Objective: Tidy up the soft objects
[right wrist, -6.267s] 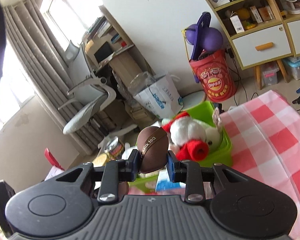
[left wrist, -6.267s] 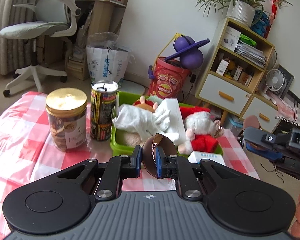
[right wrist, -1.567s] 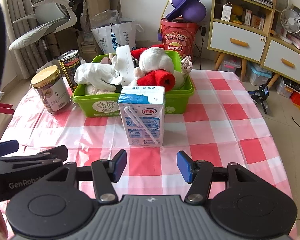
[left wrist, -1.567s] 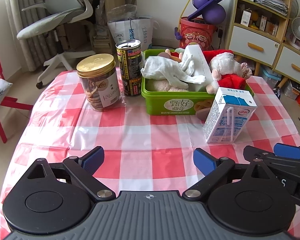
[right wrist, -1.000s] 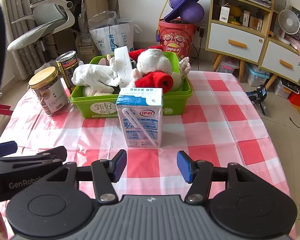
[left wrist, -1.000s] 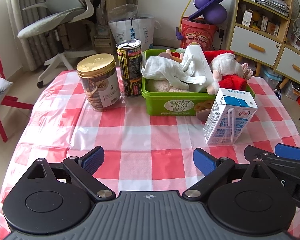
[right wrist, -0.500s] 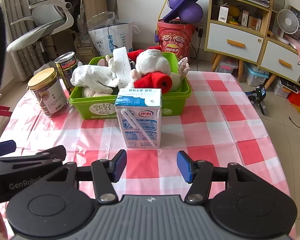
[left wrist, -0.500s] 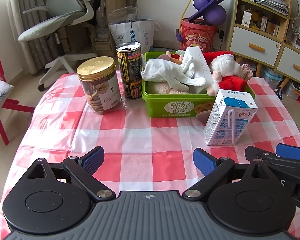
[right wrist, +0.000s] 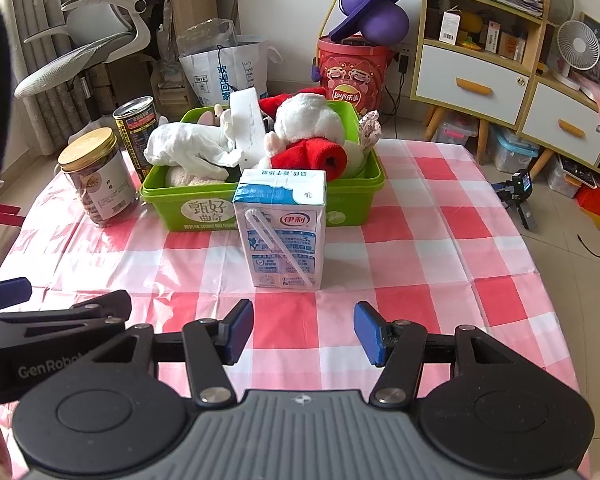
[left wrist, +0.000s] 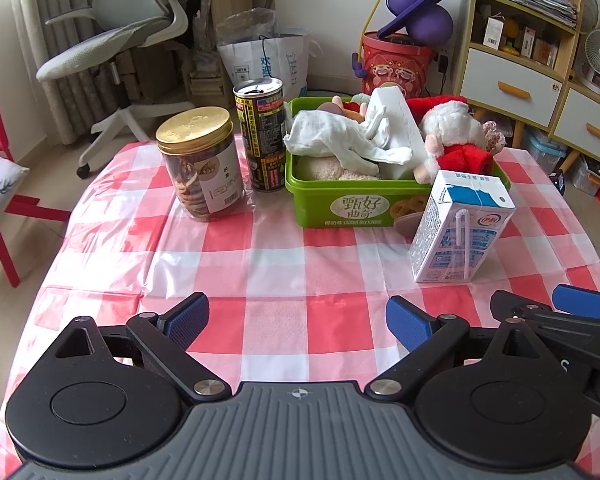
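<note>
The green bin (left wrist: 356, 204) sits toward the far side of the table, long side running left to right across the left wrist view, label facing the cameras. It's stuffed: a white cloth (left wrist: 336, 140) draped over the left half, a white block (left wrist: 396, 128) standing on end and leaning back in the middle, and a Santa plush (left wrist: 452, 128) lying on the right end with its red hat pointing toward the far wall. In the right wrist view the Santa (right wrist: 308, 132) shows a red sleeve opening toward the camera.

A milk carton (right wrist: 282, 228) stands upright just in front of the bin, straw side facing the right gripper. Left of the bin there's a tall can (left wrist: 262, 136) right beside it, then a gold-lidded jar (left wrist: 200, 164) a bit further out.

Table has a red and white checked plastic cloth (left wrist: 268, 264), kinda wrinkly and shiny. Room's cluttered: office chair (left wrist: 116, 36) back left, red bucket (left wrist: 396, 64) with a purple toy on it, shelf unit (left wrist: 516, 48) with drawers on the right.

Left gripper (left wrist: 298, 320) hovers low over the near edge, jaws spread wide, nothing in them. Right gripper (right wrist: 304, 330) sits beside it, level, jaws also apart and empty, aimed at the carton.
</note>
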Available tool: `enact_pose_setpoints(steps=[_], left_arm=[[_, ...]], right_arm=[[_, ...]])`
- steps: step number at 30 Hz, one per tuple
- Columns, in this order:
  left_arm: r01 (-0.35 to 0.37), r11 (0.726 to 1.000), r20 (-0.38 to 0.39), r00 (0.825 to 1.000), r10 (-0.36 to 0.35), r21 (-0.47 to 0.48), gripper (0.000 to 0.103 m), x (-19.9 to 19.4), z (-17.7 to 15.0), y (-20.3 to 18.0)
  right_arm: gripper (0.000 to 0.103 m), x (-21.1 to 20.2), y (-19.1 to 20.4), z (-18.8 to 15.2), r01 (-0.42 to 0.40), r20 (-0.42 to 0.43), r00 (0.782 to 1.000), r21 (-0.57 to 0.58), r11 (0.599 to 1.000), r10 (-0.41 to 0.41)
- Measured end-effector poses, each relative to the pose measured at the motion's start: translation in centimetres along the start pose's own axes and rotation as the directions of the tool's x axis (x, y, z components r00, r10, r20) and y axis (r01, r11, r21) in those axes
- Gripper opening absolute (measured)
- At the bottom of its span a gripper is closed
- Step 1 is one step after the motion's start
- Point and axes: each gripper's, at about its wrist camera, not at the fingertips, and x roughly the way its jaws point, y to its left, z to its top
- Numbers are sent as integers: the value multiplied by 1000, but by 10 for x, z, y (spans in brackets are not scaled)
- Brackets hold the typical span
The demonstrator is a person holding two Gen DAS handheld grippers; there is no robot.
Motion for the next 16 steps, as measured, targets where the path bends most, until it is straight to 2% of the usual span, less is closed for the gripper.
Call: enact_pose_setpoints(steps=[16], left_arm=[[4, 1000, 28, 1000, -5, 22, 91, -26, -4, -2]], right_arm=[[34, -28, 1, -5, 13, 22, 1000, -10, 1000, -13]])
